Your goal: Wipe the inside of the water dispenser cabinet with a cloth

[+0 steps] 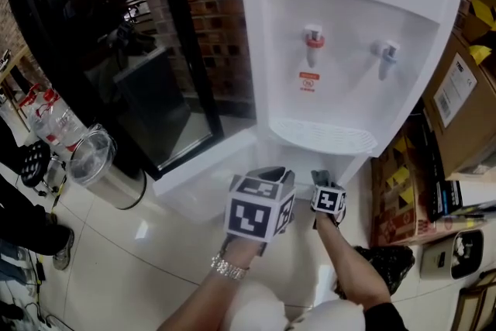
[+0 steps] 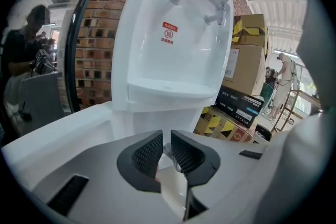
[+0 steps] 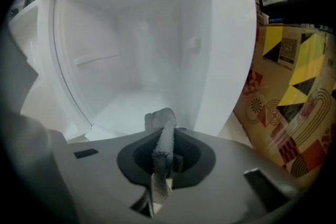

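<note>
The white water dispenser [image 1: 349, 27] stands against a brick wall, and its lower cabinet door [image 1: 198, 174] is swung open to the left. In the right gripper view the bare white cabinet interior [image 3: 136, 60] lies straight ahead. My right gripper [image 3: 166, 144] is shut on a grey-white cloth [image 3: 164, 119] just in front of the opening. In the head view it [image 1: 320, 181] sits below the drip tray [image 1: 322, 137]. My left gripper [image 1: 271, 173] hangs beside it. Its jaws [image 2: 166, 141] are shut to a narrow slit, and I cannot tell what the small grey bit in there is.
Cardboard boxes [image 1: 465, 89] and a yellow-and-red patterned box [image 1: 397, 201] crowd the dispenser's right side. A black bag [image 1: 387, 263] lies on the tiled floor there. A dark glass panel [image 1: 116, 50] and a steel bin [image 1: 105, 170] stand to the left.
</note>
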`<action>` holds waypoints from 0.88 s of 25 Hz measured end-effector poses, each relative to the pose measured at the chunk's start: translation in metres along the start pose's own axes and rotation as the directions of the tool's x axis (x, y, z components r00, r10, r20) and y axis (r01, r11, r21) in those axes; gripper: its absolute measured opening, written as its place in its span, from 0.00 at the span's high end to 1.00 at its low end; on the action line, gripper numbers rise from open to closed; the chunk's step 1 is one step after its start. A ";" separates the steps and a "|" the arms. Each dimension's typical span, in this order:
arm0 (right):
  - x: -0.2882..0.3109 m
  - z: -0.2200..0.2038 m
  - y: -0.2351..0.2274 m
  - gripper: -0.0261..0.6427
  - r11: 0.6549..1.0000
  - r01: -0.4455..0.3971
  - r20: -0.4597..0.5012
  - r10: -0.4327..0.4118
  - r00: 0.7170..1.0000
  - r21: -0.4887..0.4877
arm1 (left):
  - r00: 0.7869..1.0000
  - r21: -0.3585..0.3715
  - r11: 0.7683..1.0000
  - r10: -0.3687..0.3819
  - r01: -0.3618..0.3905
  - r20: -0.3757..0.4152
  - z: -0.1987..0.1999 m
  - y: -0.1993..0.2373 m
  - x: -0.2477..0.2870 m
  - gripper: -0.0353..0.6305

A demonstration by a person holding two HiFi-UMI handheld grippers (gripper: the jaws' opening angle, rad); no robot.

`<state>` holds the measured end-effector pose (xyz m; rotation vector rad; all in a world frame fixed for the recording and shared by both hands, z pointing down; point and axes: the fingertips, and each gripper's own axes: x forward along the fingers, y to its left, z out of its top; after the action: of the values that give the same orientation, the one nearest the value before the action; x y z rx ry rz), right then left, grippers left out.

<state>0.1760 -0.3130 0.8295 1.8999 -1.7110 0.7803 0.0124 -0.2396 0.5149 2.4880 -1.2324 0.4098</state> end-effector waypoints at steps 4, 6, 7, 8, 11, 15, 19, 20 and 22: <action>-0.014 0.023 0.018 0.93 1.000 -0.017 0.070 0.017 0.997 -0.002 | 1.000 0.005 1.000 0.000 0.000 0.000 0.001 0.000 -0.001 0.87; -0.019 0.036 0.045 0.93 0.995 -0.095 0.121 0.097 0.988 -0.021 | 1.000 0.006 1.000 0.008 -0.008 -0.002 0.000 0.003 -0.003 0.87; -0.019 0.040 0.062 0.93 0.988 -0.150 0.142 0.155 0.978 -0.045 | 1.000 0.005 1.000 0.011 -0.011 0.000 0.000 0.004 -0.004 0.87; -0.017 0.042 0.081 0.93 0.975 -0.207 0.151 0.217 0.964 -0.081 | 1.000 0.004 1.000 0.012 -0.012 0.004 0.001 0.005 -0.005 0.87; -0.013 0.043 0.131 0.93 0.923 -0.325 0.137 0.356 0.924 -0.208 | 1.000 0.007 1.000 0.009 -0.009 0.003 0.001 0.005 -0.005 0.87; 0.013 0.029 0.129 0.93 0.930 -0.320 0.057 0.335 0.940 -0.181 | 1.000 0.005 1.000 0.017 -0.017 0.000 0.000 0.010 -0.007 0.87; 0.026 0.029 0.078 0.93 0.977 -0.189 0.045 0.194 0.980 -0.100 | 1.000 0.000 1.000 0.025 -0.025 -0.003 -0.001 0.015 -0.008 0.87; 0.027 0.028 0.062 0.93 0.986 -0.140 0.042 0.144 0.989 -0.091 | 1.000 -0.001 1.000 0.024 -0.024 -0.003 -0.001 0.014 -0.007 0.87; 0.026 0.023 0.033 0.93 0.997 -0.066 0.032 0.067 0.997 -0.050 | 1.000 -0.001 1.000 0.013 -0.013 -0.003 0.000 0.010 -0.004 0.87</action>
<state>0.1469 -0.3515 0.8289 1.8416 -1.8055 0.7287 0.0021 -0.2422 0.5153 2.4787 -1.2483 0.4156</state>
